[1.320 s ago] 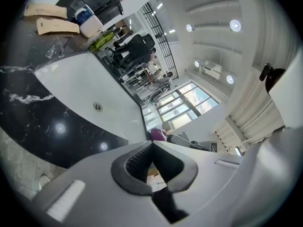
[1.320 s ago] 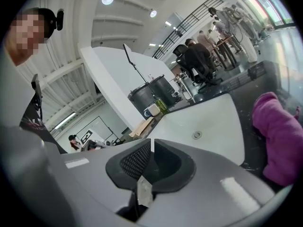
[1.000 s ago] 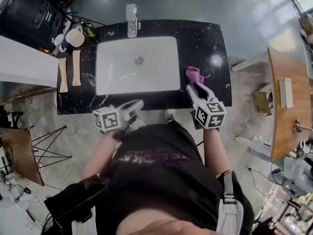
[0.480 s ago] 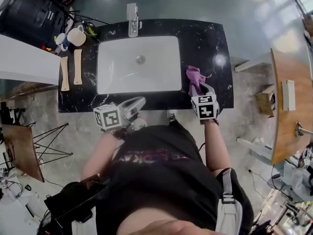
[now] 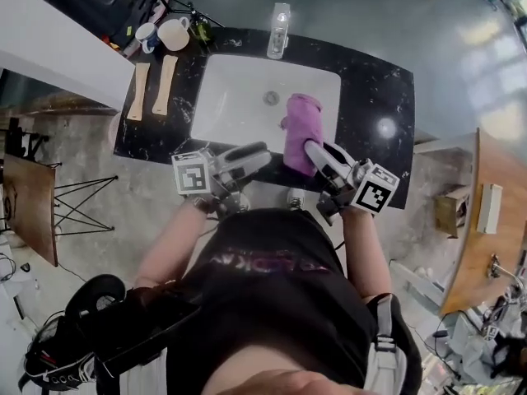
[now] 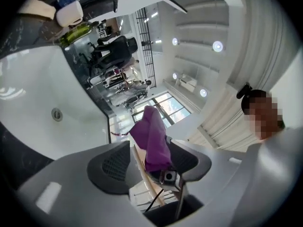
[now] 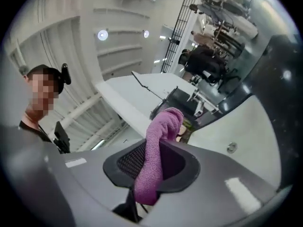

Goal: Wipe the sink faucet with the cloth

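Observation:
The chrome faucet [image 5: 278, 30] stands at the far rim of the white sink [image 5: 239, 97], which is set in a black marble counter [image 5: 375, 97]. My right gripper [image 5: 313, 149] [image 7: 154, 167] is shut on a purple cloth [image 5: 298, 130] [image 7: 158, 136]; its jaws have just been closing on it. The cloth hangs over the near right part of the basin. My left gripper [image 5: 262, 151] [image 6: 150, 157] is just left of the cloth at the sink's near edge. Its jaws have just been opening. In its own view the cloth [image 6: 152, 136] shows in the gap, and the pads [image 6: 116, 162] do not press on it.
A white mug [image 5: 173, 33] and a blue-and-white cup [image 5: 146, 33] stand at the counter's far left corner. Two wooden pieces [image 5: 140, 90] [image 5: 165, 85] lie on its left side. A wooden table [image 5: 478, 220] stands to the right on the floor.
The purple cloth has left the counter right of the sink; my right gripper has lifted it over the basin. My left gripper has risen a little and its jaws now stand open.

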Demonstrator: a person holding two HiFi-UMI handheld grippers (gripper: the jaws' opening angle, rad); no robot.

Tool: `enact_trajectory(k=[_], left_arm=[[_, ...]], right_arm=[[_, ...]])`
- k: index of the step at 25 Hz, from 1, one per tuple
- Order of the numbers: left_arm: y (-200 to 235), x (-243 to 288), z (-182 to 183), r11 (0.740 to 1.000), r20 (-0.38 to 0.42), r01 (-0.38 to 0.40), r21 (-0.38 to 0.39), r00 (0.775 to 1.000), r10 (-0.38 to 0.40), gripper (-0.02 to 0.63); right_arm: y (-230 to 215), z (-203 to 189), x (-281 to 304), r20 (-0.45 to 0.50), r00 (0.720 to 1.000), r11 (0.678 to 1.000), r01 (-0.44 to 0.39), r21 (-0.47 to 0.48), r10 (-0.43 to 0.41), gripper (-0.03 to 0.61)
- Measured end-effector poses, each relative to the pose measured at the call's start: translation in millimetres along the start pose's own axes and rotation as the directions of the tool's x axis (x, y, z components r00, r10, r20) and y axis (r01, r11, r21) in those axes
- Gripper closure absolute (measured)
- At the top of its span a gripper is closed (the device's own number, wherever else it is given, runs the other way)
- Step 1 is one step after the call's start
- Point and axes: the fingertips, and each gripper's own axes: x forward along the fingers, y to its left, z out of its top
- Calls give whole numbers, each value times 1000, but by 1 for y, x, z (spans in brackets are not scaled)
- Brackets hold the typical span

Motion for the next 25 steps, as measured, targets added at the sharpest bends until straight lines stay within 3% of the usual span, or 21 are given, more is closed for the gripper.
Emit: enact_trajectory(k=[5, 9, 10, 11, 13, 14, 17, 20, 23, 25], left_arm=[[-16, -9, 32, 998, 94, 49, 49, 994, -53, 252], [-24, -10, 33, 994, 123, 92, 60, 987, -98, 229], [-25, -10, 33, 994, 129, 83, 68, 987, -92, 236], [-22, -10, 33, 995, 132, 53, 84, 989, -64, 287], [-11, -13, 33, 993, 139, -30, 111, 990, 14, 459], [-7, -13, 33, 993, 144, -55, 109, 989, 39, 489], [-2, -12, 33, 992, 176, -88, 89, 982, 71, 512], [1, -19, 42, 991, 268, -109, 73, 960, 86, 517], [8, -36, 63, 986, 395, -157, 57, 910, 123, 520], [10, -45, 83, 967, 456, -236, 96, 874, 168, 520]], right_arm=[[35, -36, 34, -133, 978, 987, -160, 20, 161, 493], [33, -64, 53, -264, 956, 991, -135, -11, 128, 492], [33, -69, 55, -286, 951, 991, -130, -19, 119, 492], [32, -72, 57, -298, 947, 992, -127, -19, 116, 492], [29, -75, 58, -306, 946, 993, -115, -10, 106, 489], [27, -75, 58, -306, 947, 995, -103, -9, 96, 488], [20, -72, 53, -288, 954, 996, -91, 1, 87, 467], [13, -62, 39, -250, 963, 994, -97, 41, 104, 454], [-3, -47, 18, -210, 974, 995, -74, 67, 86, 457], [-16, -40, 4, -200, 977, 996, -54, 78, 68, 471]])
